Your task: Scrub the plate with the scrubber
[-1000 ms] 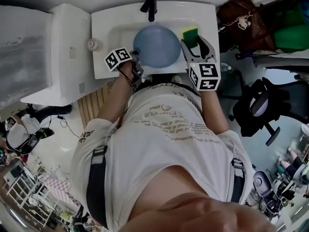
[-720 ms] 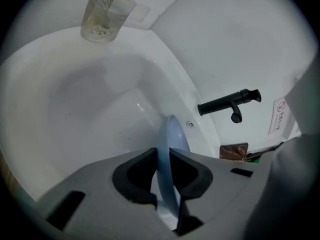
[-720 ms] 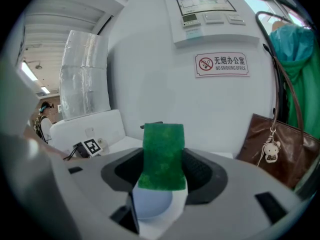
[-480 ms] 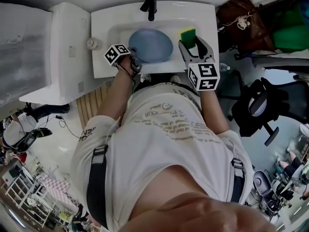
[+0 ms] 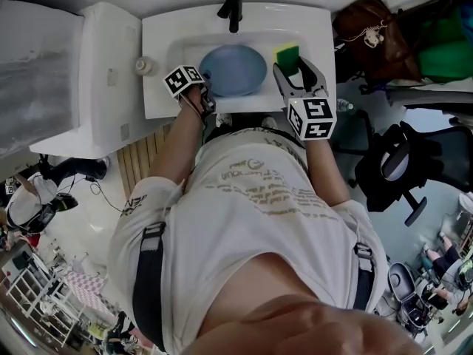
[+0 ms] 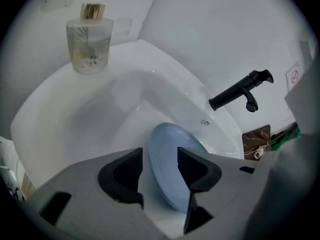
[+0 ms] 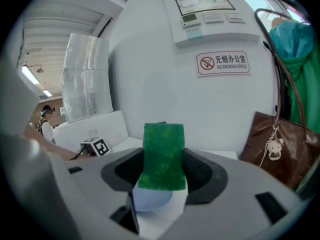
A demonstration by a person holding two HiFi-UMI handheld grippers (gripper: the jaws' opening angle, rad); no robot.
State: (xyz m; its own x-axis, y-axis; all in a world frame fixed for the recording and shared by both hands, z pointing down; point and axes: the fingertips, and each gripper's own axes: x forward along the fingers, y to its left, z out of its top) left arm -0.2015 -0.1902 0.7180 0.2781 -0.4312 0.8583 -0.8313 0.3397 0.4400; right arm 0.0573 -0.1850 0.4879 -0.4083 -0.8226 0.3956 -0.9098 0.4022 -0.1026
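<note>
The light blue plate (image 5: 233, 71) rests in the white sink (image 5: 310, 28). In the left gripper view, the plate (image 6: 172, 184) stands edge-on between the jaws. My left gripper (image 5: 208, 95) is at the plate's left rim with its jaws opening, and the pads (image 6: 131, 168) are clear of the rim. My right gripper (image 5: 293, 63) hovers over the basin's right side, shut on the scrubber (image 5: 287, 53), a sponge with a green scouring face (image 7: 162, 156) that stands up between the jaws.
A black faucet (image 5: 230, 7) rises at the back of the sink. A glass jar with sticks (image 6: 90, 44) stands on the left rim. A white unit (image 5: 111, 72) adjoins the sink on the left. A brown bag (image 5: 369, 28) and an office chair (image 5: 399, 168) are on the right.
The plate has sunk from a raised, tilted hold down into the basin and shifted slightly left. The left gripper's jaws have spread off its rim. The right gripper has barely moved.
</note>
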